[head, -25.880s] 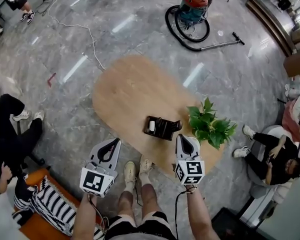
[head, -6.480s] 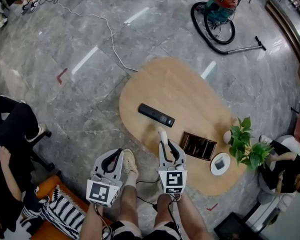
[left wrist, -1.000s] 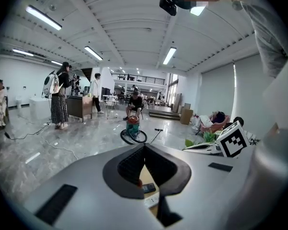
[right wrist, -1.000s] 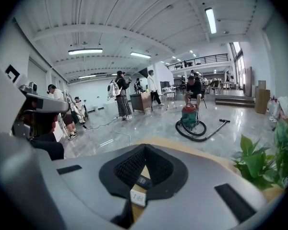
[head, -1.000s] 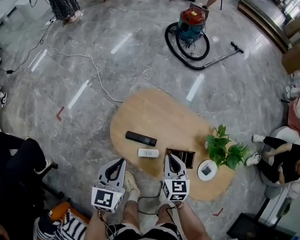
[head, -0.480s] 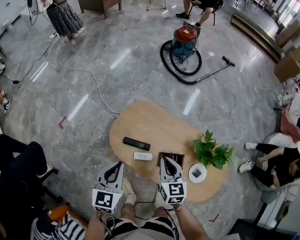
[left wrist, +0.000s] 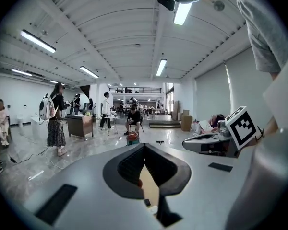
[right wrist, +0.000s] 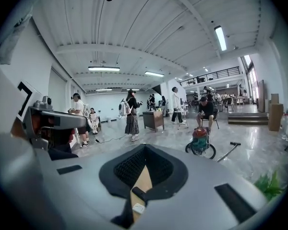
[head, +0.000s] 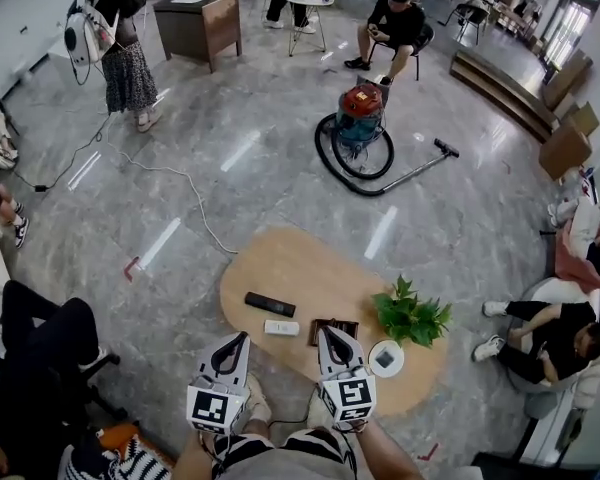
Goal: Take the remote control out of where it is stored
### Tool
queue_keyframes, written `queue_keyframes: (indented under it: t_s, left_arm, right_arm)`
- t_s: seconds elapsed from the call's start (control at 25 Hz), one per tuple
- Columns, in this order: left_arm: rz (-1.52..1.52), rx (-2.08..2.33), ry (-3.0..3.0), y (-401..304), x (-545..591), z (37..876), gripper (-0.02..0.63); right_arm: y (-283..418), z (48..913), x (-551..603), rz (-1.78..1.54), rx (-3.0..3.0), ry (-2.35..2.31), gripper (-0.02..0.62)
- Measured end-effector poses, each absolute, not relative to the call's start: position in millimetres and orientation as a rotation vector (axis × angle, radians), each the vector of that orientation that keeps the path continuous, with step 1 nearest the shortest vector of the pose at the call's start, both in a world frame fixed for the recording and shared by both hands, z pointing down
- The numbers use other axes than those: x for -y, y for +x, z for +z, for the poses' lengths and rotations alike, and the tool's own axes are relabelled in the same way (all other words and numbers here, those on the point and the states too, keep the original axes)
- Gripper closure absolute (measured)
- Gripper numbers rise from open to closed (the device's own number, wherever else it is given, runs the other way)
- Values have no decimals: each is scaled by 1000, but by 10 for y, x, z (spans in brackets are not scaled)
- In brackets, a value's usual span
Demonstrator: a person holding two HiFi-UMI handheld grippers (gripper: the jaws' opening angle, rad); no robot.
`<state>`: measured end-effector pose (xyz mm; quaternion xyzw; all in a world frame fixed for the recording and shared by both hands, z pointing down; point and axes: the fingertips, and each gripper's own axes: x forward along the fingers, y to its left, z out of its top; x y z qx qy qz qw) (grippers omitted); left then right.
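- Two remote controls lay flat on the oval wooden worktop [head: 280, 263]: a black remote control [head: 270, 304] and, on the person's side of it, a smaller white remote control [head: 281, 327], near each other but not touching.
- Both lay outside the dark holder [head: 334, 329], which stood just to the right of the white one in the head view.
- Left tongs [head: 243, 336] were pressed together with nothing between them, held in the air over the near edge of the worktop.
- Right tongs [head: 324, 330] were likewise pressed together and empty; in the head view their tip overlapped the left end of the holder.
- Seen from the right gripper view, the closed tongs [right wrist: 145, 146] framed a strip of the wood with both remotes on it.
- Beside the holder stood a green plant [head: 410, 316], and near it lay a round white dish [head: 385, 359] with a small dark square in it.
- Beyond the worktop, a red and teal vacuum cleaner [head: 362, 118] stood on the grey stone floor [head: 230, 148], its hose looped around it.
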<state>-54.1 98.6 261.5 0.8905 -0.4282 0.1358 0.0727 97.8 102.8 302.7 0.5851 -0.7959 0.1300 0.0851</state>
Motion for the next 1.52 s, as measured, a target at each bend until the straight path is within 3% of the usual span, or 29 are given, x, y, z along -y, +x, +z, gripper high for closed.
queue_keyframes:
  t_s: [0.64,1.52]
  left_arm:
    - [281,1386,2735,-461,-1276,1839,601]
    - [252,1317,2765,-320,-1376,1993,601]
  right_arm:
    - [1034,2203,-1442,232,2491,1720,588]
    - [1140,2353,-1530,263,2462,1753,588]
